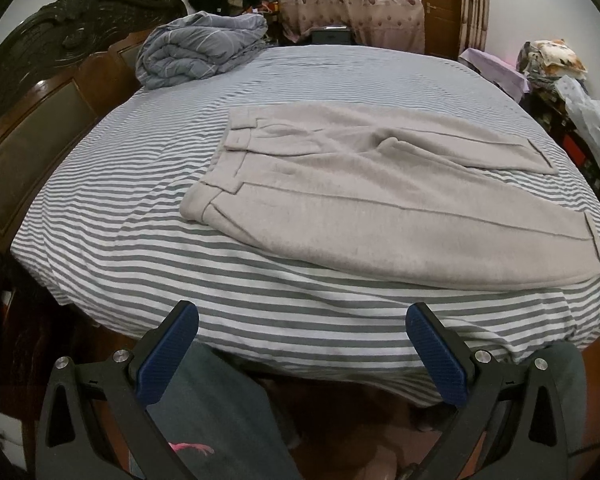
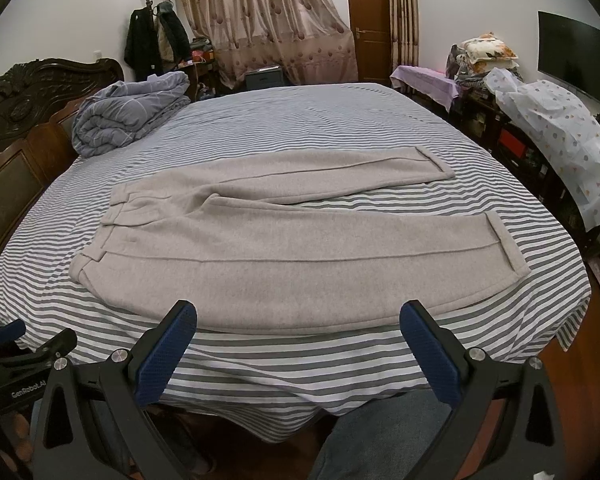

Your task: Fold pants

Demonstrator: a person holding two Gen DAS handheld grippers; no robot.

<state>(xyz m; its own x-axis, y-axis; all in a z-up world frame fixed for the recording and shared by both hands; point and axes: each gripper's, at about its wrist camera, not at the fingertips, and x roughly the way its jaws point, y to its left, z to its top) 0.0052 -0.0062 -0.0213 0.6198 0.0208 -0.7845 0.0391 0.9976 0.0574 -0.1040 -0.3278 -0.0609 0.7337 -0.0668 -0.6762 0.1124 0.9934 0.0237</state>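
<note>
Striped bed (image 2: 340,128) carries pants (image 2: 260,240) spread flat; both hand-held grippers, left (image 1: 302,330) and right (image 2: 298,328), gape at 6 o'clock.

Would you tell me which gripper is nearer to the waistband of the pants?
Left. The left gripper, open, hangs off the bed edge nearest the waistband; the right gripper, also open, sits further along toward the near leg's cuff.

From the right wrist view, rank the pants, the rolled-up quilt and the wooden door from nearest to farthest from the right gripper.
1. Pants: spread flat on the bed just ahead of the open right gripper.
2. Quilt: far left corner of the bed, by the headboard.
3. Door: on the back wall, beyond the bed, right of centre.
</note>
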